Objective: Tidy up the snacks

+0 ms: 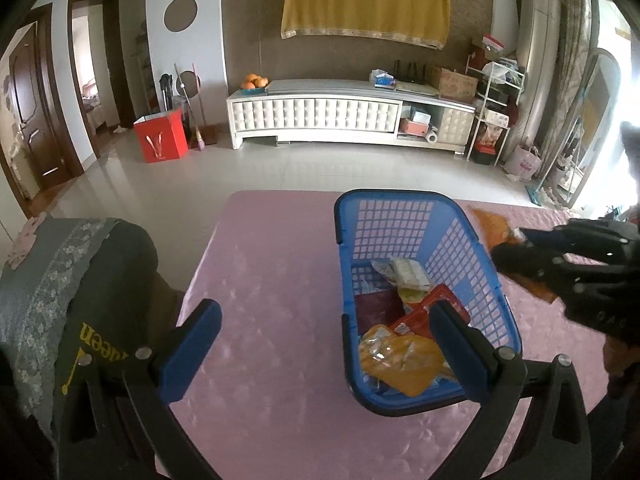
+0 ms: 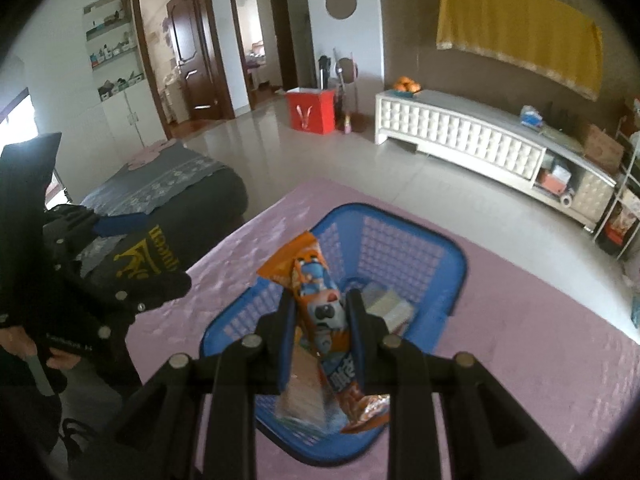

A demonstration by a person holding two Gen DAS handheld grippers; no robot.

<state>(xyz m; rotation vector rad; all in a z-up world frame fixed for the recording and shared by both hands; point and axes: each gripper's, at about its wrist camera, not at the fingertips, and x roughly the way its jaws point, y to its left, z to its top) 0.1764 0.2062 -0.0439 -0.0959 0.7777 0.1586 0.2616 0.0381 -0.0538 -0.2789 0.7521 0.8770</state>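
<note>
A blue plastic basket (image 1: 492, 276) stands on the pink table (image 1: 272, 280) and holds several snack packets, among them a yellow one (image 1: 404, 356) and a red one (image 1: 420, 312). My left gripper (image 1: 324, 320) is open and empty, its right finger over the basket's near left corner. My right gripper (image 2: 320, 304) is shut on an orange and blue snack packet (image 2: 316, 292) and holds it above the basket (image 2: 404, 248). In the left wrist view the right gripper (image 1: 516, 248) sits right of the basket with the orange packet (image 1: 492, 224).
A grey cushioned seat (image 1: 72, 264) with dark cloth stands left of the table. Beyond the table lies tiled floor, a white TV cabinet (image 1: 344, 116) and a red box (image 1: 160, 140).
</note>
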